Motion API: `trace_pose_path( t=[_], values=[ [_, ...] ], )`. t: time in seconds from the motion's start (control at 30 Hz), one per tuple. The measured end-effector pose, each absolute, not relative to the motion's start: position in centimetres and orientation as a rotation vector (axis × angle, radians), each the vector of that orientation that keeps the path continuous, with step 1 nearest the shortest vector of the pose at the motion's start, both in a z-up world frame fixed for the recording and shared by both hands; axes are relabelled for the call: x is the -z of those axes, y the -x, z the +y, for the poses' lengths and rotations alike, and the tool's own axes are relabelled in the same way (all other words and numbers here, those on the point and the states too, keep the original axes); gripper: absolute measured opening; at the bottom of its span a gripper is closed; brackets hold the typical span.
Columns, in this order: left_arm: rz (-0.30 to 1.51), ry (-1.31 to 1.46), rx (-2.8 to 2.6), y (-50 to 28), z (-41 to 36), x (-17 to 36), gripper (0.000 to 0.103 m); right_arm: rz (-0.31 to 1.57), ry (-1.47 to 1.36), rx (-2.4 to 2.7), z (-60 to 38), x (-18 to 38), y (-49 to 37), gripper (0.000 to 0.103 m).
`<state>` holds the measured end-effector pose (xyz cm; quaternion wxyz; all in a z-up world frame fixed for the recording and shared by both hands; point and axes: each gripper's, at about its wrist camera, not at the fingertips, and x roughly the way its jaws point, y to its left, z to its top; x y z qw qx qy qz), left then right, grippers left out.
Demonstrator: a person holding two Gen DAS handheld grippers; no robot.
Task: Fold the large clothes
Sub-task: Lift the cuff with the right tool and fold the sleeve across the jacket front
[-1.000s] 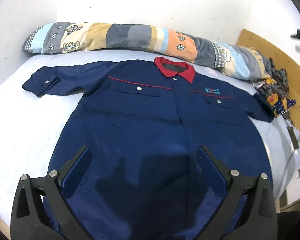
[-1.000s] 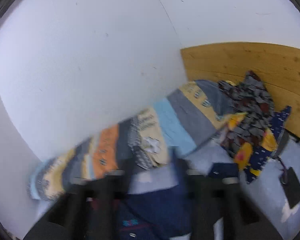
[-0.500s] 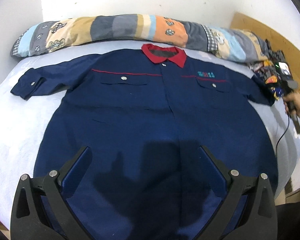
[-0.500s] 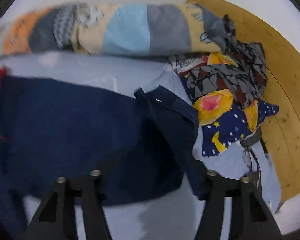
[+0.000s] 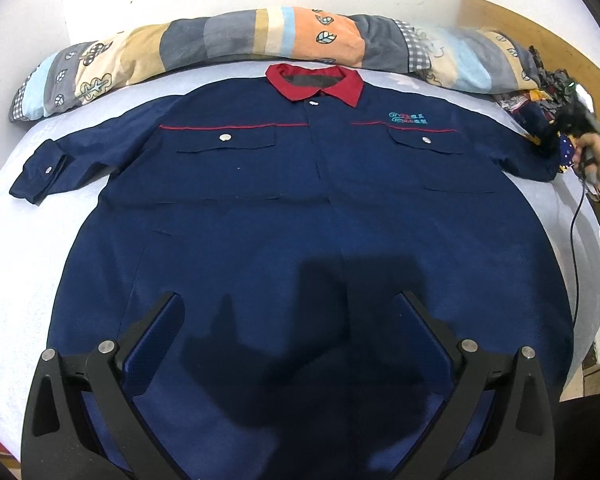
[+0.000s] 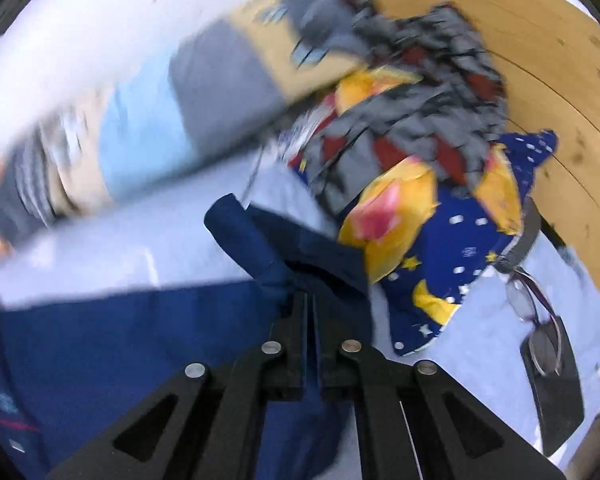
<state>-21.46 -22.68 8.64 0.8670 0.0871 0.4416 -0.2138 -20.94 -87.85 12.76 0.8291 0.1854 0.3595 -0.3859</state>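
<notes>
1. Shirt (image 5: 308, 216): navy work shirt with a red collar (image 5: 314, 84), red piping across the chest and two buttoned chest pockets. We find it spread flat, front up, over most of the bed (image 5: 16, 248), collar toward the far wall and hem nearest the left wrist camera.
2. Sleeves: we log one sleeve (image 5: 56, 160) stretched out flat on the sheet at the picture's left, cuff buttoned. The other sleeve cuff (image 6: 276, 248) is bunched up at the opposite edge of the bed.
3. Right tongs (image 6: 310, 300): we note that the jaws have just been closing and now stand together, pinching the fabric of that bunched cuff between them. In the left wrist view, the right tongs appear at the far right edge with a hand (image 5: 598, 156) around the handle.
4. Left tongs (image 5: 290, 312): we record the fingers spread wide above the lower front of the shirt, nothing between them; their shadow falls on the cloth.
5. Patchwork bolster (image 5: 260, 36): lies along the wall beyond the collar.
6. Patterned cloth pile (image 6: 428, 184): yellow, navy, grey and red, just beside the gripped cuff, against a wooden board (image 6: 540, 40).
7. Glasses (image 6: 528, 296): lie on the sheet near a flat black object (image 6: 556, 392).
</notes>
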Motion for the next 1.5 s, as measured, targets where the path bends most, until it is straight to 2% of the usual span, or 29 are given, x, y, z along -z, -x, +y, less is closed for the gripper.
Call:
trace_pose_path(
  t=[0.2, 0.4, 0.53, 0.67, 0.77, 0.87, 1.1, 1.23, 1.27, 1.4, 1.5],
  values=[
    [0.873, -0.171, 0.442, 22.2, -21.8, -10.0, 0.103, 0.624, -0.497, 0.687, -84.6, -21.5, 22.7, 0.003],
    [0.857, -0.129, 0.431, 22.0, -20.1, -10.7, 0.103, 0.549, -0.436, 0.524, -76.0, -29.2, 19.9, 0.002],
    [0.828, -0.117, 0.423, 22.3, -18.8, -11.4, 0.103, 0.517, -0.378, 0.391, -68.2, -33.2, 17.3, 0.003],
    [0.82, -0.074, 0.424, 22.5, -17.1, -12.0, 0.103, 0.52, -0.318, 0.251, -59.6, -34.5, 14.4, 0.003],
    [0.81, -0.046, 0.425, 22.6, -15.9, -12.4, 0.103, 0.552, -0.282, 0.152, -52.8, -33.1, 11.8, 0.003],
    [0.801, -0.026, 0.427, 22.8, -15.1, -12.8, 0.103, 0.611, -0.284, 0.051, -46.5, -29.5, 8.8, 0.003],
    [0.804, 0.006, 0.43, 22.7, -13.7, -12.9, 0.103, 0.874, -0.251, -0.081, -32.8, -12.6, 2.2, 0.003],
    [0.819, 0.026, 0.435, 22.3, -13.3, -12.7, 0.103, 1.017, -0.187, -0.033, -29.2, -3.2, 0.8, 0.004],
    [0.821, 0.033, 0.438, 22.2, -13.2, -12.7, 0.103, 1.06, -0.182, -0.027, -28.9, -1.2, 0.6, 0.01],
    [0.822, 0.045, 0.447, 22.1, -12.9, -12.8, 0.103, 1.079, -0.206, -0.117, -29.3, -1.8, 1.3, 0.012],
    [0.822, 0.054, 0.449, 22.1, -12.7, -12.8, 0.103, 1.047, -0.268, -0.255, -31.7, -5.1, 2.6, 0.017]
  ],
)
